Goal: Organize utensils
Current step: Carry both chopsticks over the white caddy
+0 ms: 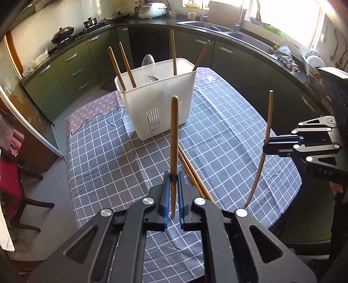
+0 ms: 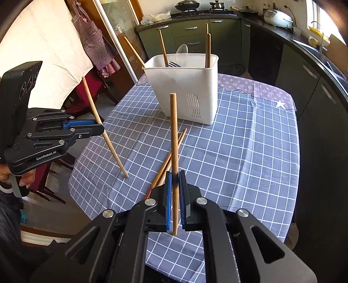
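A white slotted utensil holder (image 1: 156, 102) (image 2: 187, 87) stands at the far side of the checked tablecloth (image 1: 104, 156). It holds several wooden chopsticks, a spoon (image 1: 148, 63) and a fork. My left gripper (image 1: 174, 175) is shut on one upright chopstick (image 1: 174, 135), lifted above the table. My right gripper (image 2: 175, 174) is likewise shut on another upright chopstick (image 2: 174, 130). Each gripper shows in the other's view, the right gripper (image 1: 265, 144) and the left gripper (image 2: 101, 129), each pinching its stick mid-length. A few loose chopsticks (image 1: 192, 172) (image 2: 168, 159) lie on the cloth between them.
Dark green kitchen cabinets and a black counter wrap round the table, with a sink (image 1: 250, 37), a stove with pans (image 1: 65, 34) and a rice cooker (image 1: 152, 9). Chairs with red cloth (image 1: 13, 185) stand beside the table's left edge. A hand (image 2: 24, 180) grips the left tool.
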`<state>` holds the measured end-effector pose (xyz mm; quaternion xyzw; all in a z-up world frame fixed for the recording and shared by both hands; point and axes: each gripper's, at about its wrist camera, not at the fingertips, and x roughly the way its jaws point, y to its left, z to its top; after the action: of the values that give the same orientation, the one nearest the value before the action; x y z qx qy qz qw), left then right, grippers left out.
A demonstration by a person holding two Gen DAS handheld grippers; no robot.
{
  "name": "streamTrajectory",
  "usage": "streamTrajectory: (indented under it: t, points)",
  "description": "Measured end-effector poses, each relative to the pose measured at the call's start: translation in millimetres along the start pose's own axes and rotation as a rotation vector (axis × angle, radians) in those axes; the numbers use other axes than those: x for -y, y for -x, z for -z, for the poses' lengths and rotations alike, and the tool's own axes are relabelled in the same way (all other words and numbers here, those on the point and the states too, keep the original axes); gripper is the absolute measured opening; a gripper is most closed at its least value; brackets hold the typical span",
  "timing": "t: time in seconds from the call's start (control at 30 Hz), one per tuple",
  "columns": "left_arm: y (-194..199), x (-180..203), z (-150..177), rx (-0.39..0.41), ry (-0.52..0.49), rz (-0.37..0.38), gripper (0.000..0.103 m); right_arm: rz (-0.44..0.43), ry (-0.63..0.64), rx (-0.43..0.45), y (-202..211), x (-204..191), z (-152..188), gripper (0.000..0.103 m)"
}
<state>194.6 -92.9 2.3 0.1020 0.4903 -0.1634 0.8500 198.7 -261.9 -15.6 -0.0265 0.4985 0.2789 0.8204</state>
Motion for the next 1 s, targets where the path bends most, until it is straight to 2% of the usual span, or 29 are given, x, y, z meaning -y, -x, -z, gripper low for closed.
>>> streamTrajectory:
  t: [0.4,0.6,0.77,1.0]
  points:
    - [6.2,1.4,-4.3,0.015,-0.011,0.004,0.007,0.002,0.024,0.025,6.2,-5.7,-2.8,0.007]
    - [23.4,0.6,-17.9,0.050,-0.008,0.019,0.006,-0.025,0.026,0.084,23.4,-7.0,-18.2,0.007]
    - [62.4,-2.9,-41.4,0.149,-0.001,0.026,0.007,-0.049,0.044,0.205,63.1,-18.6,-52.3,0.007]
    - [126.5,-5.9,-85.1,0.353,0.007,0.013,0.007,-0.037,0.059,0.387,123.5,-34.0,-121.9,0.007]
